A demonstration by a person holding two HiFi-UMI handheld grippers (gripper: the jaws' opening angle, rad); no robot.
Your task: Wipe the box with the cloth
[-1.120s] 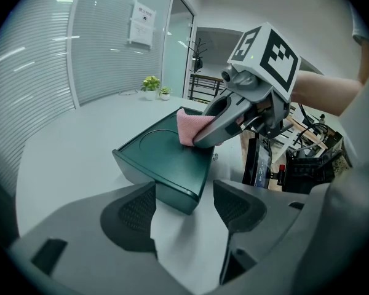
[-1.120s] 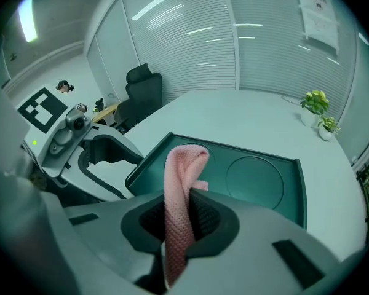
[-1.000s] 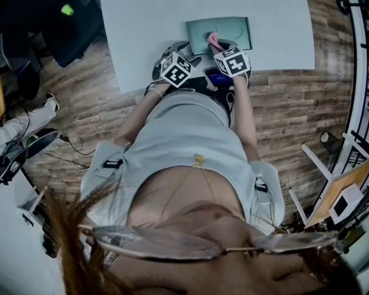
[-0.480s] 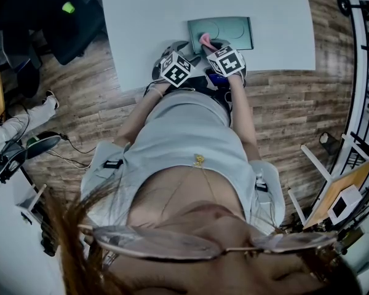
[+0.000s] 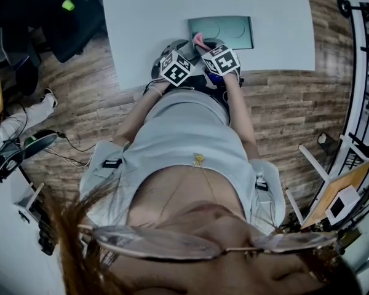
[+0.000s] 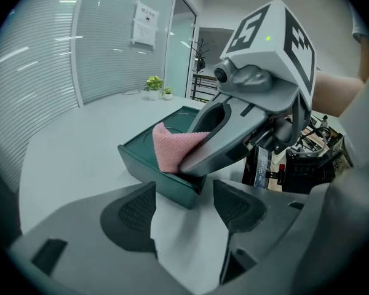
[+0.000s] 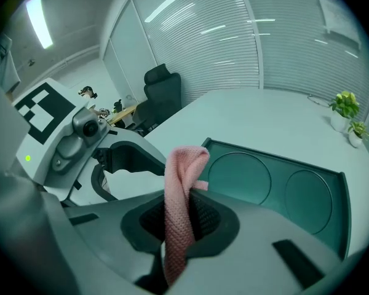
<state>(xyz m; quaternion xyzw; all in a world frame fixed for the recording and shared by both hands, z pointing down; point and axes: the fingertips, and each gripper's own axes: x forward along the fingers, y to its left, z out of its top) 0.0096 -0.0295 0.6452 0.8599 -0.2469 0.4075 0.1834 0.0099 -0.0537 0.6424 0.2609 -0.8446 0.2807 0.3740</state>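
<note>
Clamped on the pink cloth (image 7: 183, 183), the right hand-held gripper (image 7: 184, 220) has slid to the near-left corner of the box (image 7: 277, 177), so that wiping stroke looks spent. The left hand-held gripper (image 6: 183, 208) idles open and empty beside the box.

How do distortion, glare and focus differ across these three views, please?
Head view: fisheye bows the edges of the white table; light is even and dim. Left gripper view: dark round vignette, ceiling lights glare on the glass wall, the left gripper fingers look soft. Right gripper view: a ceiling strip light flares, the blinds curve, and the pink knitted cloth in the right gripper is sharp.
</note>
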